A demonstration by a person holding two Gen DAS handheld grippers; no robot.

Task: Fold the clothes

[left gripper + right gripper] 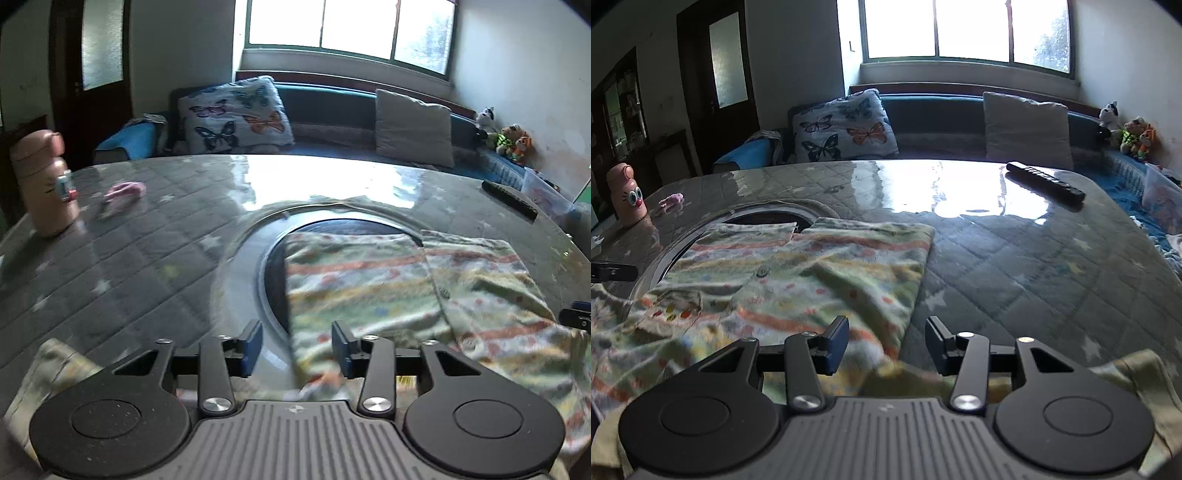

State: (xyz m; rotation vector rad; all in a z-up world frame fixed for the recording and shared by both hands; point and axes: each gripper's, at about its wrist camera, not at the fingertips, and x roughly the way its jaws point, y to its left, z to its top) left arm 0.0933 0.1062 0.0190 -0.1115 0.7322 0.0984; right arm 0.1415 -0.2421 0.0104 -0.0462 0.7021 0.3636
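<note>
A pale green garment with orange and yellow stripes [388, 280] lies spread on the glossy quilted table top [129, 258]; it also shows in the right wrist view [798, 280]. My left gripper [297, 347] is open, low over the garment's near left edge, the cloth passing under its right finger. My right gripper [886, 343] is open, low over the garment's near right edge, with cloth beneath its left finger. Nothing is held. The garment's near hem is hidden under both grippers.
A pink bottle with cartoon eyes [628, 195] and a small pink item [670, 201] stand at the table's far left. A black remote [1045, 181] lies far right. A dark round inset [273, 266] sits under the garment. A sofa with cushions [1027, 125] is behind.
</note>
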